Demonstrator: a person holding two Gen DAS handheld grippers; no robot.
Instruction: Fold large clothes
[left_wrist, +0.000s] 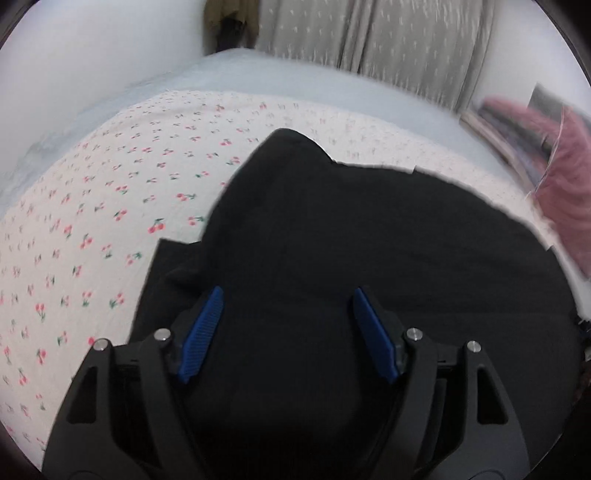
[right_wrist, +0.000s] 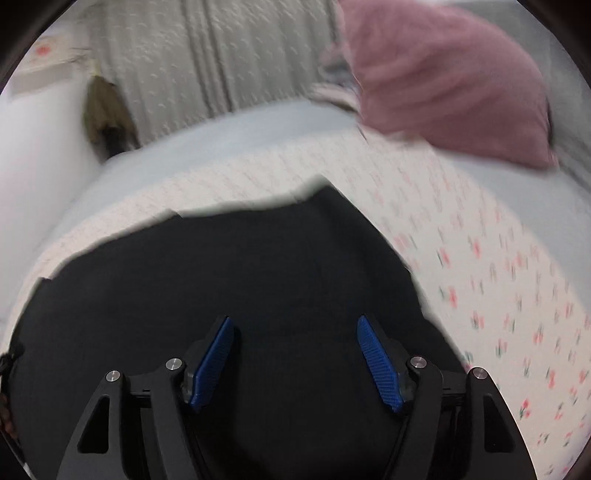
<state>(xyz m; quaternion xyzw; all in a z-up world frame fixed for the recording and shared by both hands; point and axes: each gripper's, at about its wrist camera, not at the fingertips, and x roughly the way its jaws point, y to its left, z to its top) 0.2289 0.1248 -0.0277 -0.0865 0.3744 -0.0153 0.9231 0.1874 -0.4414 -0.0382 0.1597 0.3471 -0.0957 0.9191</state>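
I'm judging the black garment (left_wrist: 369, 240), lying on the cherry-print bedspread (left_wrist: 92, 221) under and ahead of both wide-open, empty claws — left claw (left_wrist: 288, 295), right claw (right_wrist: 295, 325) — as soft, limp and best pinched at an edge, the left view alone showing its protruding folded corner.

Soft, even light; fisheye bending at edges, right view motion-blurred.
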